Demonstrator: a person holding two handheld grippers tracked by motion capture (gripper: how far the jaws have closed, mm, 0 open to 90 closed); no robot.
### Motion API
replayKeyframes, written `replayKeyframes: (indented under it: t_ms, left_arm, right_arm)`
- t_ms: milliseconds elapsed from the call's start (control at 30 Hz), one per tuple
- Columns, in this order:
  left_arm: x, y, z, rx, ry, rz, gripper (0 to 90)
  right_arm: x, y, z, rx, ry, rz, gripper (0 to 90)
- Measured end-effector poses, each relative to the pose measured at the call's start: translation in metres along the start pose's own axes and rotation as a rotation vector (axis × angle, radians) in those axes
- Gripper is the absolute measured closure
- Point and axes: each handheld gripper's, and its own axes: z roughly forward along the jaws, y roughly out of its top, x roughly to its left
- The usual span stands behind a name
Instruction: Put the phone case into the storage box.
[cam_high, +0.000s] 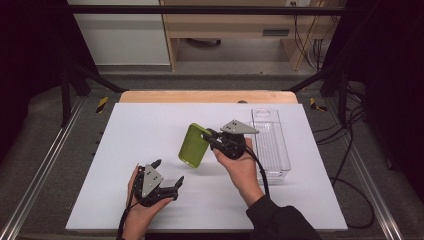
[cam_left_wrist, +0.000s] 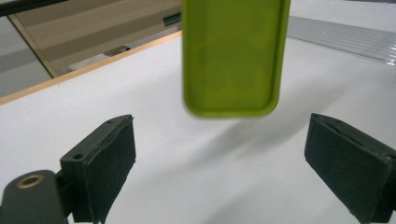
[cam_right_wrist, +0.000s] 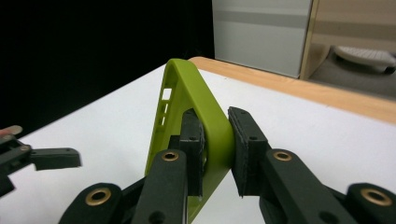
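A lime-green phone case (cam_high: 194, 146) hangs tilted above the white table top, its lower end nearest the table. My right gripper (cam_high: 209, 136) is shut on the case's upper edge, with the rim pinched between both pads (cam_right_wrist: 245, 140). The right gripper view shows the case (cam_right_wrist: 194, 105) edge-on, with its side cut-outs facing left. My left gripper (cam_high: 168, 172) is open near the front left of the table with nothing between its jaws. From the left gripper (cam_left_wrist: 224, 158) the case (cam_left_wrist: 233, 56) floats ahead, above its shadow.
A clear ribbed plastic tray (cam_high: 272, 145) lies along the right side of the white table top (cam_high: 150, 120). The table's wooden far edge (cam_high: 207, 96) borders a grey floor with black frame bars. One finger of the left gripper (cam_right_wrist: 56, 158) shows at the left.
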Motion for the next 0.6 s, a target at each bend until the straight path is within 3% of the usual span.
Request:
replayKeyframes:
  t_ms: [33,200,367,433,600]
  left_arm:
    - [0.002,-0.001,-0.001,0.000,0.002,-0.006,8.4]
    - [0.011,-0.003,-0.004,-0.011,0.001,-0.067,8.2]
    - [0.015,-0.004,-0.008,-0.023,-0.006,-0.098,6.1]
    - [0.019,-0.006,-0.011,-0.034,-0.009,-0.137,5.4]
    - [0.026,-0.009,-0.013,-0.048,0.000,-0.157,4.7]
  right_arm:
    - [-0.007,0.008,-0.002,0.004,-0.006,-0.030,76.7]
    - [-0.023,0.027,-0.009,0.010,-0.026,-0.086,76.7]
    - [-0.037,0.043,-0.014,0.013,-0.032,-0.098,76.7]
    - [-0.047,0.055,-0.016,0.022,-0.047,-0.128,76.6]
    - [-0.064,0.070,-0.015,0.028,-0.062,-0.145,76.6]
